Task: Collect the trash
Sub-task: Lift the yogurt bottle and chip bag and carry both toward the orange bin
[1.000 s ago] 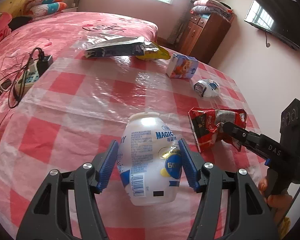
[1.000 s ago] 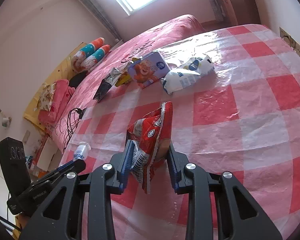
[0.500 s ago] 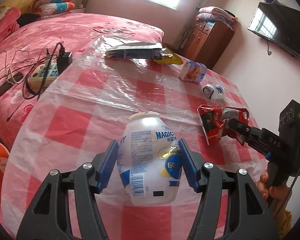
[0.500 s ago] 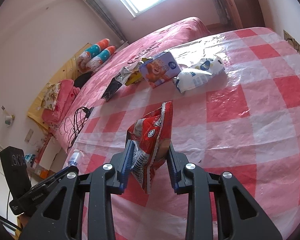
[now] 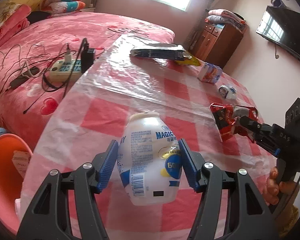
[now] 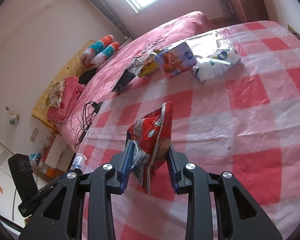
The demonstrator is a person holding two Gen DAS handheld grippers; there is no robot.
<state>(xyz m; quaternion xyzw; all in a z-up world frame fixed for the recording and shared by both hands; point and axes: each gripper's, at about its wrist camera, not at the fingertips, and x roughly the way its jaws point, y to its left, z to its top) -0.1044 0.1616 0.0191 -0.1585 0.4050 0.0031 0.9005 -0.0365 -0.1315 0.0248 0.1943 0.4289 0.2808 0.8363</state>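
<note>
Left gripper fingers clamp white bottle, blue-printed label, upright between pads. Right gripper fingers pinch crumpled red wrapper, sticking out past tips.

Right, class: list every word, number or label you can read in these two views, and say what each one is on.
"MAGIC": white bottle in the left gripper.
"60": blue badge on that bottle; the fine print and Chinese characters are too small.
"DAS": right gripper.
Red wrapper: barcode digits and logo too blurred.
Carton and white packet: unreadable.
</note>
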